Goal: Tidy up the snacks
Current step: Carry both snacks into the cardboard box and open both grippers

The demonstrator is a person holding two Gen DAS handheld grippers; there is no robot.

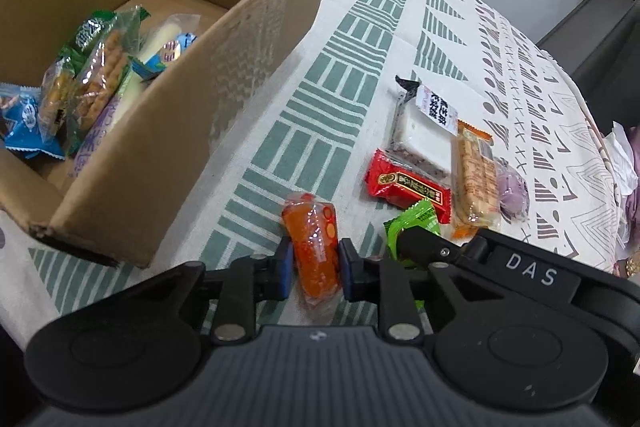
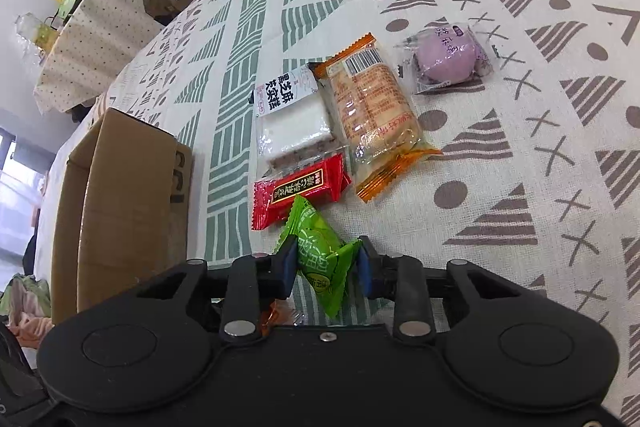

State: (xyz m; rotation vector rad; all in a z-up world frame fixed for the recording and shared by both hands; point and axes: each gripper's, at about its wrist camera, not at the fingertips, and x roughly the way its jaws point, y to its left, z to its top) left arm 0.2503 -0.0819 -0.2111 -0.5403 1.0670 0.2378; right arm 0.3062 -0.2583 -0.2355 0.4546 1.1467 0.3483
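Observation:
My left gripper (image 1: 315, 261) is shut on an orange wrapped snack (image 1: 314, 247) lying on the patterned tablecloth, its blue pads pressing both sides. My right gripper (image 2: 327, 265) is shut on a green wrapped snack (image 2: 320, 255), the pads squeezing its middle; the same green snack (image 1: 414, 223) shows beside the right gripper's black finger in the left wrist view. An open cardboard box (image 1: 248, 39) with several snack packets inside stands left of the orange snack. The box (image 2: 132, 195) is also at the left of the right wrist view.
On the cloth lie a red packet (image 2: 300, 189), a white rice-cake packet (image 2: 292, 119), an orange cracker packet (image 2: 372, 115) and a purple round snack (image 2: 448, 61). A second draped table (image 2: 92, 35) with bottles stands beyond the table's edge.

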